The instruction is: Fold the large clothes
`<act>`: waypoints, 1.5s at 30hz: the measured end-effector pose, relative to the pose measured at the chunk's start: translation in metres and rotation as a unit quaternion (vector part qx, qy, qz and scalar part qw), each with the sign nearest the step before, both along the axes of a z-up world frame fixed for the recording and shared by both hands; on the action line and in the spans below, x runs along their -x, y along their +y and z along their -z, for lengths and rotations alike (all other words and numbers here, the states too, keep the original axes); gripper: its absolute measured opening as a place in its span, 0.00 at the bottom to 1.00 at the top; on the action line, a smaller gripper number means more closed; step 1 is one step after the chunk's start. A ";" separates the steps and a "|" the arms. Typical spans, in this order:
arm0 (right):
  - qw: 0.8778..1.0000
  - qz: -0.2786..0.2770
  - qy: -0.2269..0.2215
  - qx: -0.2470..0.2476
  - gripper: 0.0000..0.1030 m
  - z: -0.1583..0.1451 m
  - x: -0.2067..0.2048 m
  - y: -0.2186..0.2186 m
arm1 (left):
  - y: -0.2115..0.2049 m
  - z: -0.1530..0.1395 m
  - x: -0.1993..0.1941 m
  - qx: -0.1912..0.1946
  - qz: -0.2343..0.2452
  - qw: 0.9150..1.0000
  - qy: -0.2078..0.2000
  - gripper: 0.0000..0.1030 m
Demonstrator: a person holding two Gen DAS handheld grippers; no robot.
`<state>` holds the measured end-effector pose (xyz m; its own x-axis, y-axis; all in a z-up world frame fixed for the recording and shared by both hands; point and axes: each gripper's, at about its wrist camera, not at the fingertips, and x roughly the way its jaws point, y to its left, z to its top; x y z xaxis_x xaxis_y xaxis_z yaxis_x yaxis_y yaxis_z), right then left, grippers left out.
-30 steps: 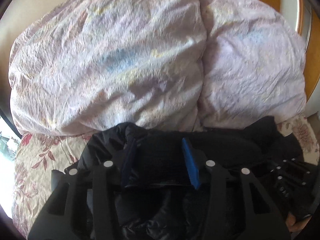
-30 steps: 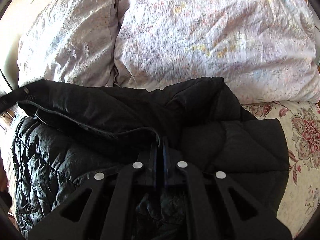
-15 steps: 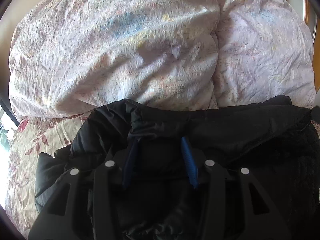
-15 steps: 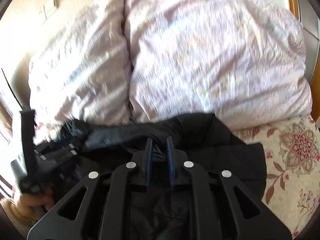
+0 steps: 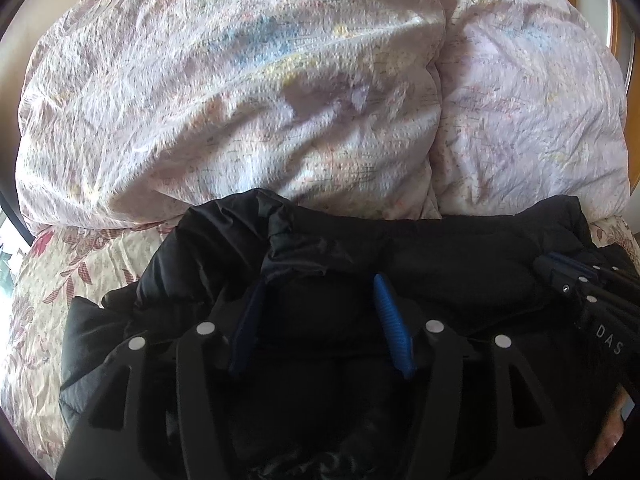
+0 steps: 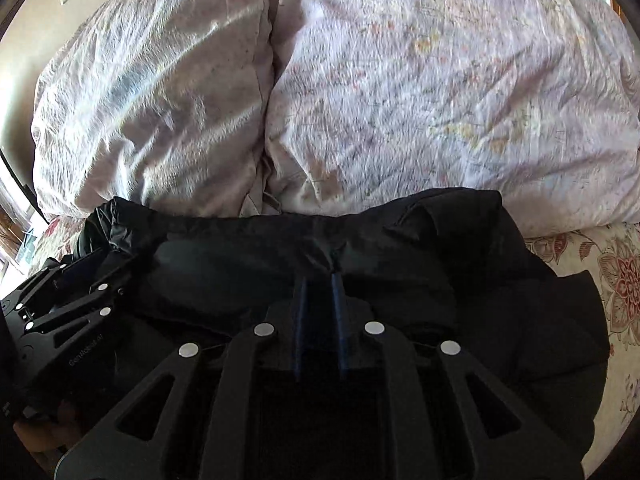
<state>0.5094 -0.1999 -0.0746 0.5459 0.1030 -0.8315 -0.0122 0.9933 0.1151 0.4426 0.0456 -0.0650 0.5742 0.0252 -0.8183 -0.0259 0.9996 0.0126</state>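
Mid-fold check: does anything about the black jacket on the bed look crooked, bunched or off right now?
Mostly fine. The black jacket lies across the flowered sheet against the pillows. One oddity: its far left corner is humped and crumpled, not flat. The left gripper is opening around a thick fold; the right gripper is closing on fabric.

Sunlit pillows (image 5: 240, 92), floral bedsheet (image 6: 612, 280)

Bright daylight from left, fisheye-warped edges, slight blur, dark foreground
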 end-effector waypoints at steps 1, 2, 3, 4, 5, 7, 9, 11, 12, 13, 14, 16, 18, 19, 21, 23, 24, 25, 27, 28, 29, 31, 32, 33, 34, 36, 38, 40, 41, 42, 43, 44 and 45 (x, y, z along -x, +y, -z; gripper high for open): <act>1.000 -0.002 0.006 0.002 0.12 0.003 -0.002 0.000 | 0.001 0.002 0.000 0.002 -0.001 1.000 0.000 0.57; 1.000 -0.002 0.008 0.003 0.11 0.006 -0.002 -0.001 | 0.001 0.003 0.001 0.003 -0.001 1.000 0.001 0.58; 1.000 -0.002 0.009 0.002 0.11 0.008 -0.003 -0.001 | 0.003 0.005 0.001 0.006 -0.003 1.000 0.002 0.59; 1.000 -0.002 0.010 0.001 0.11 0.011 -0.003 -0.002 | 0.003 0.007 0.000 0.007 -0.004 1.000 0.002 0.59; 1.000 -0.001 0.009 0.001 0.11 0.014 -0.003 -0.002 | 0.003 0.009 -0.001 0.008 -0.004 1.000 0.003 0.60; 1.000 -0.001 0.002 0.006 0.11 0.018 -0.002 -0.002 | 0.004 0.014 -0.001 0.009 -0.006 1.000 0.003 0.61; 1.000 -0.001 -0.011 0.014 0.11 0.024 0.000 -0.001 | 0.004 0.018 -0.002 0.008 -0.008 1.000 0.002 0.62; 1.000 0.000 -0.021 0.023 0.11 0.027 0.001 0.001 | 0.003 0.023 -0.004 0.002 -0.009 1.000 -0.002 0.62; 0.999 0.000 -0.027 0.027 0.11 0.029 0.002 0.002 | 0.001 0.025 -0.005 -0.002 -0.010 1.000 -0.003 0.62; 0.999 0.000 -0.030 0.031 0.11 0.031 0.002 0.002 | 0.000 0.027 -0.006 -0.007 -0.011 1.000 -0.005 0.63; 0.999 0.000 -0.032 0.034 0.11 0.032 0.002 0.002 | -0.002 0.029 -0.007 -0.011 -0.012 1.000 -0.007 0.63; 0.999 0.001 -0.034 0.035 0.11 0.034 0.001 0.002 | -0.003 0.033 -0.009 -0.013 -0.017 1.000 -0.009 0.64; 0.999 0.002 -0.032 0.021 0.11 0.036 -0.001 -0.002 | -0.005 0.037 -0.014 -0.013 -0.020 1.000 -0.005 0.66; 0.999 0.001 -0.031 0.017 0.11 0.036 -0.002 -0.003 | -0.005 0.039 -0.017 -0.009 -0.021 1.000 -0.003 0.66; 0.999 0.001 -0.030 0.014 0.11 0.036 -0.002 -0.005 | -0.004 0.041 -0.020 -0.004 -0.023 1.000 0.000 0.67; 0.999 0.001 -0.031 0.013 0.11 0.037 0.000 -0.006 | -0.003 0.044 -0.021 -0.002 -0.024 1.000 0.000 0.68; 0.999 0.001 -0.031 0.013 0.11 0.036 -0.001 -0.009 | -0.001 0.044 -0.022 -0.002 -0.025 1.000 -0.001 0.69; 0.999 0.001 -0.031 0.014 0.11 0.036 0.000 -0.010 | 0.001 0.044 -0.023 -0.003 -0.026 1.000 -0.002 0.69; 0.999 0.001 -0.031 0.014 0.11 0.036 -0.002 -0.007 | 0.004 0.045 -0.026 -0.003 -0.028 1.000 -0.002 0.71; 0.999 0.001 -0.031 0.014 0.11 0.036 -0.002 -0.007 | 0.005 0.043 -0.028 -0.003 -0.029 1.000 -0.001 0.72; 0.999 0.002 -0.031 0.014 0.11 0.036 -0.003 -0.007 | 0.005 0.044 -0.029 -0.005 -0.030 1.000 0.000 0.72; 0.999 0.001 -0.031 0.018 0.11 0.034 -0.004 -0.003 | 0.005 0.041 -0.029 -0.012 -0.031 0.999 -0.001 0.73; 0.999 0.001 -0.031 0.020 0.11 0.034 -0.004 -0.003 | 0.005 0.040 -0.029 -0.015 -0.032 0.999 -0.001 0.74; 0.999 0.001 -0.031 0.021 0.11 0.033 -0.003 -0.001 | 0.005 0.037 -0.026 -0.018 -0.034 0.999 -0.001 0.75; 0.999 0.001 -0.030 0.022 0.11 0.032 -0.003 0.003 | 0.005 0.034 -0.025 -0.024 -0.037 0.999 -0.004 0.77; 0.999 -0.002 -0.033 0.020 0.11 0.025 0.000 0.002 | 0.007 0.027 -0.018 -0.019 -0.041 0.999 -0.005 0.78; 0.999 -0.001 -0.035 -0.001 0.12 0.012 0.009 -0.004 | 0.011 0.012 -0.003 0.000 -0.041 0.999 -0.010 0.78; 0.998 0.009 -0.035 -0.042 0.16 -0.003 0.020 -0.018 | 0.013 -0.002 0.011 0.005 -0.030 0.999 -0.014 0.78; 0.997 0.014 -0.036 -0.061 0.22 -0.010 0.027 -0.026 | 0.013 -0.011 0.021 0.002 -0.023 1.000 -0.021 0.79; 0.997 0.016 -0.038 -0.072 0.25 -0.015 0.032 -0.031 | 0.015 -0.018 0.030 -0.002 -0.018 0.999 -0.027 0.81; 0.996 0.017 -0.040 -0.079 0.33 -0.024 0.043 -0.038 | 0.016 -0.025 0.039 -0.002 -0.011 0.999 -0.032 0.82; 0.996 0.016 -0.040 -0.078 0.42 -0.031 0.053 -0.042 | 0.018 -0.034 0.053 -0.002 -0.003 0.999 -0.037 0.83; 0.996 0.008 -0.039 -0.080 0.48 -0.039 0.065 -0.047 | 0.021 -0.041 0.066 -0.002 0.002 0.999 -0.038 0.85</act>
<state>0.4443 -0.2469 -0.0355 0.6110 0.2215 -0.7600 -0.0110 0.9623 0.2716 0.3764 0.0665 -0.0242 0.6353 0.0256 -0.7718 -0.0236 0.9996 0.0138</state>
